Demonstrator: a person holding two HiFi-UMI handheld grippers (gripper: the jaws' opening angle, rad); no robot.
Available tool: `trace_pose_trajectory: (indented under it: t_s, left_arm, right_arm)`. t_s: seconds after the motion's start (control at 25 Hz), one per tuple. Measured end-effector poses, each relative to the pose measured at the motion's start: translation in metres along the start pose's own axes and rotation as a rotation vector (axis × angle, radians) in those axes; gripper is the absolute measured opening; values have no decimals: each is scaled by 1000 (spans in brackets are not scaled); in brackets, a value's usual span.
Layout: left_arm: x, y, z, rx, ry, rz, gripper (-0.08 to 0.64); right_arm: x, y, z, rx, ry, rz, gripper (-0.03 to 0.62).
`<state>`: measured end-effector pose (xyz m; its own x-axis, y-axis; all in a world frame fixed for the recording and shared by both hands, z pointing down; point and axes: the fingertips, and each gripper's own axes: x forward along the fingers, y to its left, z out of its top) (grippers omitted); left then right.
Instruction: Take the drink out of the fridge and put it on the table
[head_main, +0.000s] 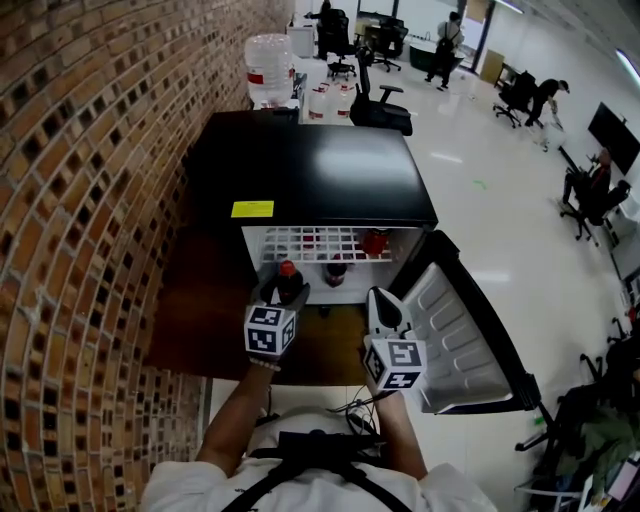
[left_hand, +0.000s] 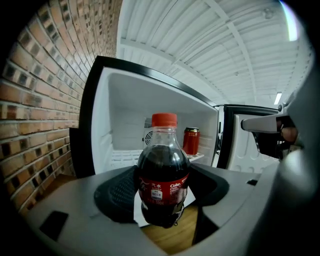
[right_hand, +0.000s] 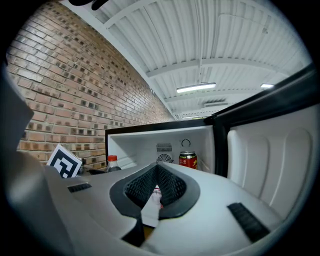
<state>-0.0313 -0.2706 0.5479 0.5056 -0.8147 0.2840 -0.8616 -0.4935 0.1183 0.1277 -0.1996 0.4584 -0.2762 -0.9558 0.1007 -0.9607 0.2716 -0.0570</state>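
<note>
A small cola bottle (left_hand: 162, 175) with a red cap and red label stands upright between the pads of my left gripper (left_hand: 162, 187), which is shut on it. In the head view the bottle (head_main: 288, 281) and left gripper (head_main: 284, 292) hang just in front of the open black fridge (head_main: 310, 170). To their right my right gripper (head_main: 383, 301) is level with the fridge's opening. Its pads meet at the tips with nothing between them (right_hand: 157, 170). From the right gripper view the held bottle (right_hand: 113, 163) shows at the left.
A red can (head_main: 375, 241) stands on the white wire shelf, and another dark bottle (head_main: 336, 270) lower in the fridge. The fridge door (head_main: 460, 340) hangs open to the right. A brick wall (head_main: 90, 250) runs along the left. Office chairs and people are far behind.
</note>
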Motion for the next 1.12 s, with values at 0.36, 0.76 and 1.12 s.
trace_pose_trajectory:
  t_s: [0.36, 0.76, 1.12]
  left_arm:
    - [-23, 26, -23, -30, 24, 64, 301]
    - [-41, 52, -59, -57, 68, 135, 301]
    - [-44, 86, -110, -108, 136, 188, 301]
  right_arm:
    - [9, 16, -7, 13, 13, 35, 15]
    - [14, 29, -8, 9, 14, 64, 15]
    - [13, 33, -11, 11, 26, 66, 14]
